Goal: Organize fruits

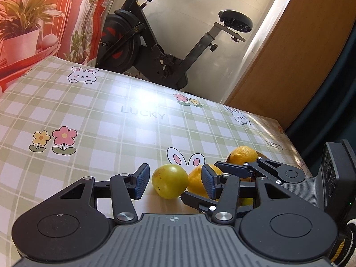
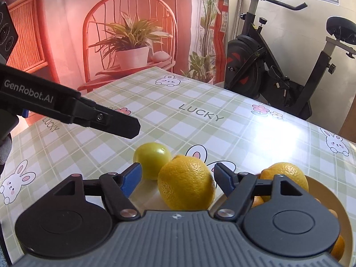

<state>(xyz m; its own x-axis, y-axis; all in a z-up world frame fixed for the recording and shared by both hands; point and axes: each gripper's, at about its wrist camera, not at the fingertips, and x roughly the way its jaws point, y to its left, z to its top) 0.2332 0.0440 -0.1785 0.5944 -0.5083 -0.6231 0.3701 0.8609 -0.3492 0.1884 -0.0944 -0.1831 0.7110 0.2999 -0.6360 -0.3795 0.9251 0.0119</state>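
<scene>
In the left wrist view the left tool (image 1: 175, 181) sits low centre, jaws apart, with a yellow-green fruit (image 1: 170, 181) lying on the checked worktop (image 1: 100, 120) just beyond and between its pads; neither pad presses on it. Right of that fruit an orange (image 1: 197, 183) lies partly behind the right-hand pad, and the right tool (image 1: 224, 184) reaches in from the lower right around it.

In the right wrist view the right tool (image 2: 178, 178) is released: its pads stand either side of the orange (image 2: 187, 183), which fills most of the gap at lower centre, with a sliver of space showing on each side (no grip). The yellow-green fruit (image 2: 152, 159) rests just behind the orange, touching or nearly so. At lower right a pale bowl (image 2: 349, 220) holds another orange (image 2: 287, 175) behind the tool's right arm
</scene>
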